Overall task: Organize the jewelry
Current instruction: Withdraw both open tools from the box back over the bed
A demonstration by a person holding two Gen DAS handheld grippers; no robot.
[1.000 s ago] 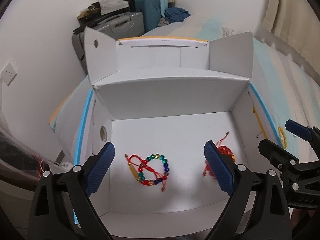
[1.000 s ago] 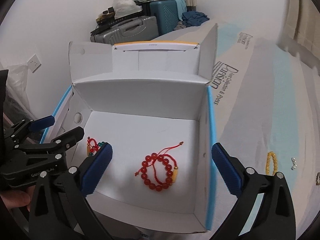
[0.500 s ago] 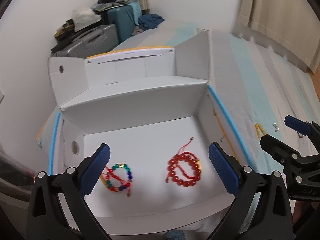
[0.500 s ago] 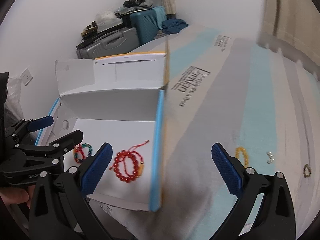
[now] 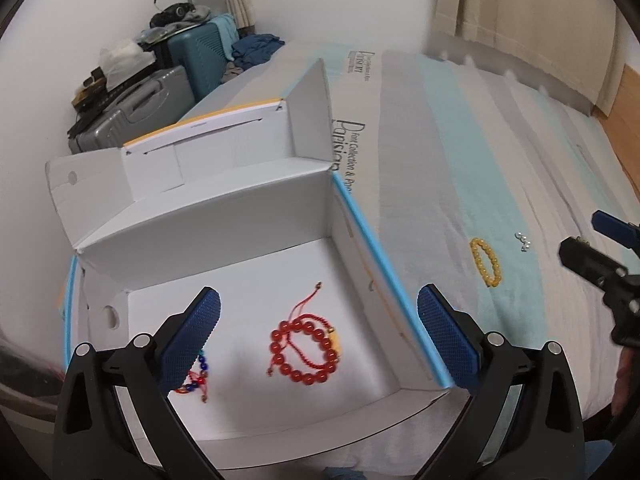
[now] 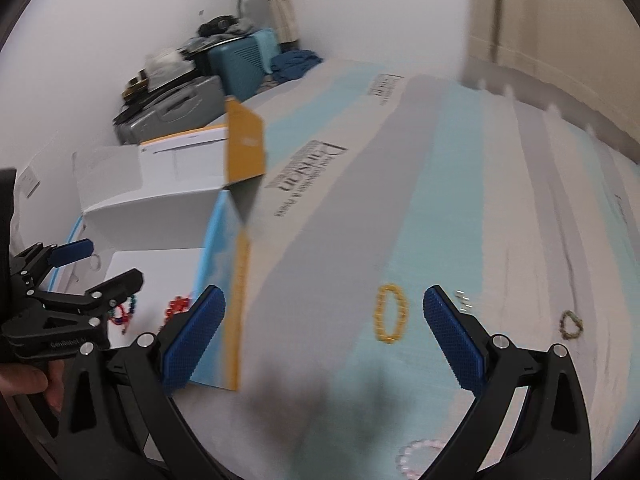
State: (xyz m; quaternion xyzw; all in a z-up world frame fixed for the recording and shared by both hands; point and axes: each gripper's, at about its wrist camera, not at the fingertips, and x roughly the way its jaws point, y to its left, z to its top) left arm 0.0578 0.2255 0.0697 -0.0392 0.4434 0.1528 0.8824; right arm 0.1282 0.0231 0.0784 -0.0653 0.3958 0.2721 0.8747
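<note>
Left gripper (image 5: pixel 319 332): jaws stood wide apart, empty, above the near right part of the box; one pad over the box floor, the other past the right wall.
Right gripper (image 6: pixel 324 334): jaws stood wide apart, empty, above the sheet to the right of the box.
Pink bracelet (image 6: pixel 416 454): on the sheet at the near edge of the right wrist view, blurred.
Box (image 5: pixel 224 240): white carton with blue edges, open, on the bed, flaps raised at the far side.
Red bracelet (image 5: pixel 306 350): flat on the box floor, right of centre, cord trailing toward the far wall.
Mixed bracelet (image 5: pixel 196 380): on the box floor at the near left, partly hidden by the left pad.
Yellow bracelet (image 6: pixel 390 314): on the sheet outside the box, between the right gripper's pads in its view, not touched.
Pearl pieces (image 5: pixel 523 242): just beside the yellow bracelet, to its right.
Green bracelet (image 6: pixel 571 325): on the sheet, further right, apart from the others.
Suitcases (image 5: pixel 160 92): against the far wall, piled with clutter.
</note>
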